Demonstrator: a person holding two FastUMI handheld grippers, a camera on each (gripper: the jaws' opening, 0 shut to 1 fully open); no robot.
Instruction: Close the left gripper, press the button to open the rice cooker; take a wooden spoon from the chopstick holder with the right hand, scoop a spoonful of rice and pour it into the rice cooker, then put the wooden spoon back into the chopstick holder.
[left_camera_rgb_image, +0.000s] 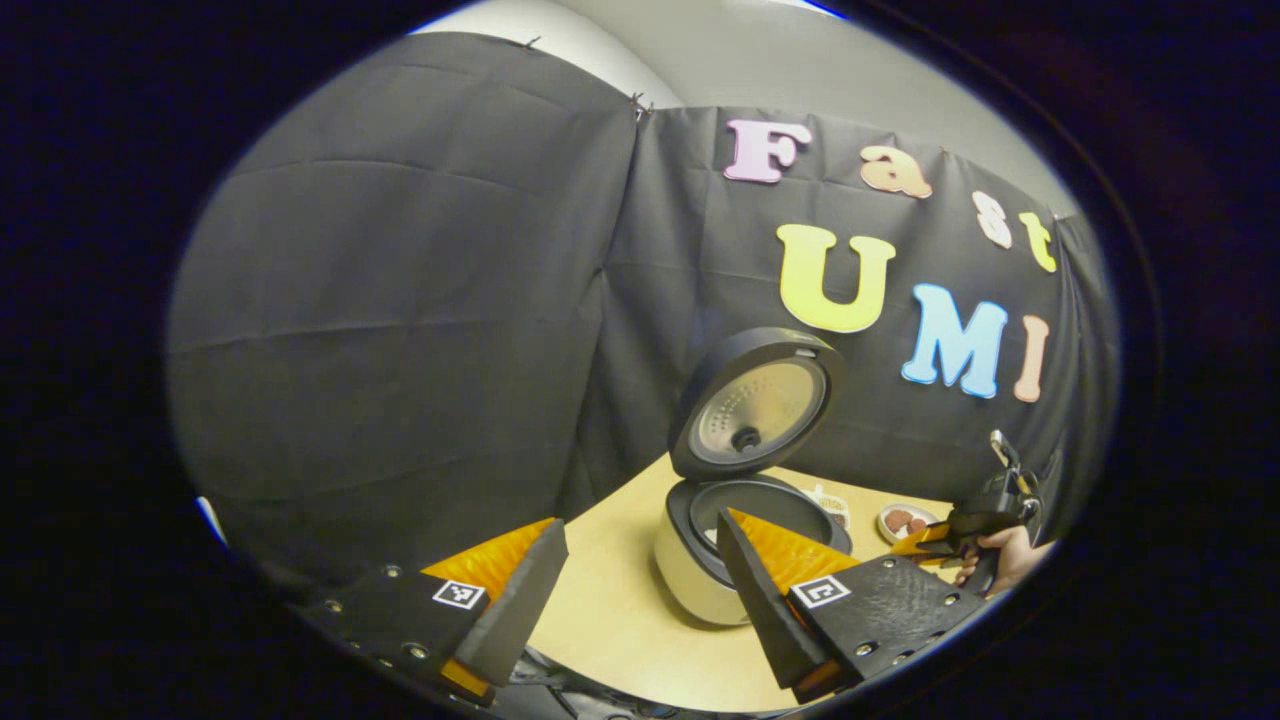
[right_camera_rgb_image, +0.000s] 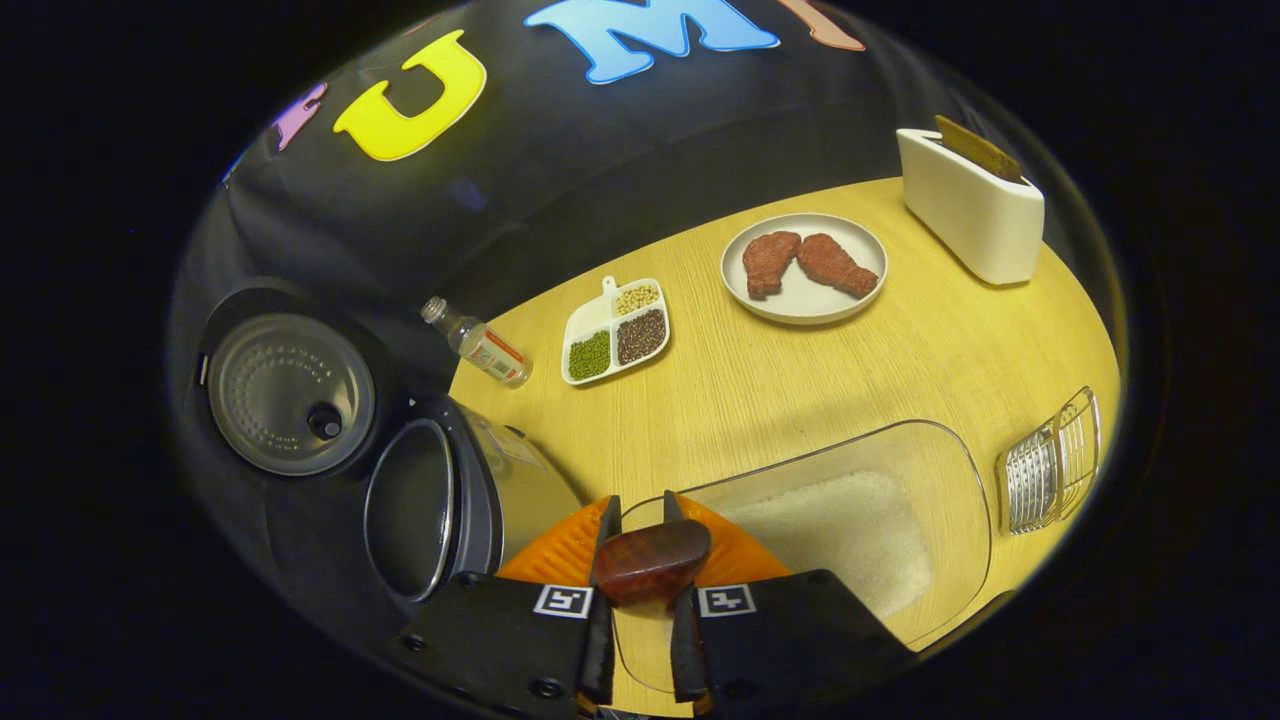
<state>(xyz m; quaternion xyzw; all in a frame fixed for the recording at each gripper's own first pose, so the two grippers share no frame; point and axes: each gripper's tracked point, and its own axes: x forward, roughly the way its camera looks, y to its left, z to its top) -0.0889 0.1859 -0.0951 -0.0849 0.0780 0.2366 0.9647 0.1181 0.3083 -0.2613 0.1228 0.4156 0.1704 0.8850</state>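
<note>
Up close, spoon (right_camera_rgb_image: 651, 562) between right gripper (right_camera_rgb_image: 640, 520) fingers

Both views are evenly lit from above, and the scene is bright enough to read small details. The pale yellow wooden table (right_camera_rgb_image: 800, 390) glows warm under this light and carries only soft, faint shadows. The clear plastic rice container (right_camera_rgb_image: 940, 470) shows thin bright reflections along its rim. The round metal inner lid of the rice cooker (left_camera_rgb_image: 752, 410) gives a dull sheen. Fisheye distortion bends straight lines strongly near the edges. Focus is sharp, with no motion blur.
</note>
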